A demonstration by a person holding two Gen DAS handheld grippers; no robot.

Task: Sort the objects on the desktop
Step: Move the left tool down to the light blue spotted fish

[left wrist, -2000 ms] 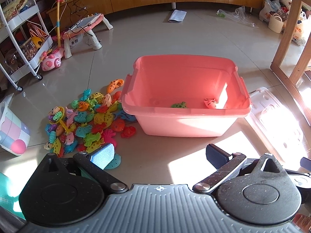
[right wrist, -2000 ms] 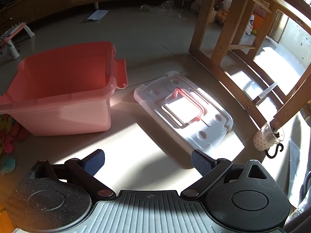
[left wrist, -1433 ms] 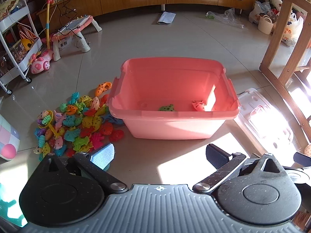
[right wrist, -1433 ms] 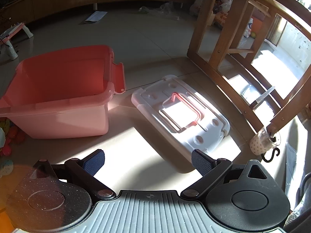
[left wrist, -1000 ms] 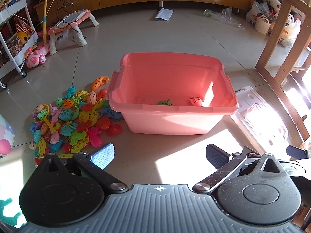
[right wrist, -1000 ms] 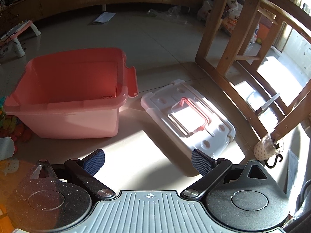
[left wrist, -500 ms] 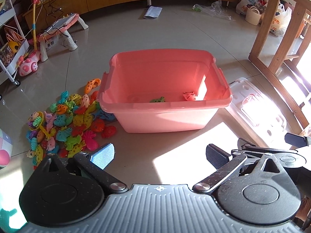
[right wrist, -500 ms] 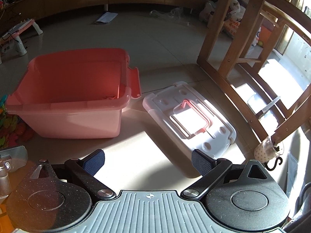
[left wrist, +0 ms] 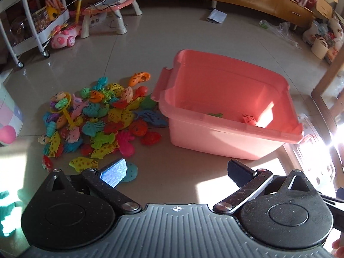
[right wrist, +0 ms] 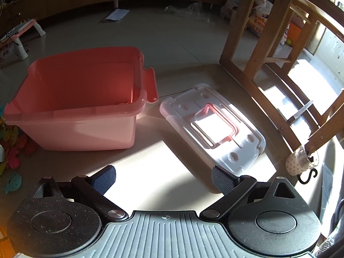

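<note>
A pink plastic bin [left wrist: 217, 137] stands on the tiled floor, with a green toy [left wrist: 215, 114] and an orange toy [left wrist: 249, 119] inside. Left of it lies a heap of colourful plastic fish toys [left wrist: 92, 118]. A teal fish [left wrist: 129, 173] lies right by my left gripper's left pad. My left gripper [left wrist: 175, 172] is open and holds nothing, hovering above the floor in front of the bin and heap. In the right wrist view the bin [right wrist: 81, 129] is at the left. My right gripper [right wrist: 163, 179] is open and empty over bare floor.
The bin's white lid [right wrist: 215, 126] lies flat on the floor to the bin's right. A wooden chair frame [right wrist: 268, 49] stands at the right. A toy table [left wrist: 107, 6], a pink toy [left wrist: 64, 36] and a white cart [left wrist: 28, 21] stand far left. Cabinets line the back wall.
My left gripper has swung left, so the fish heap sits more centrally and the bin has shifted right. My right gripper's view barely changed. Both stayed open.
</note>
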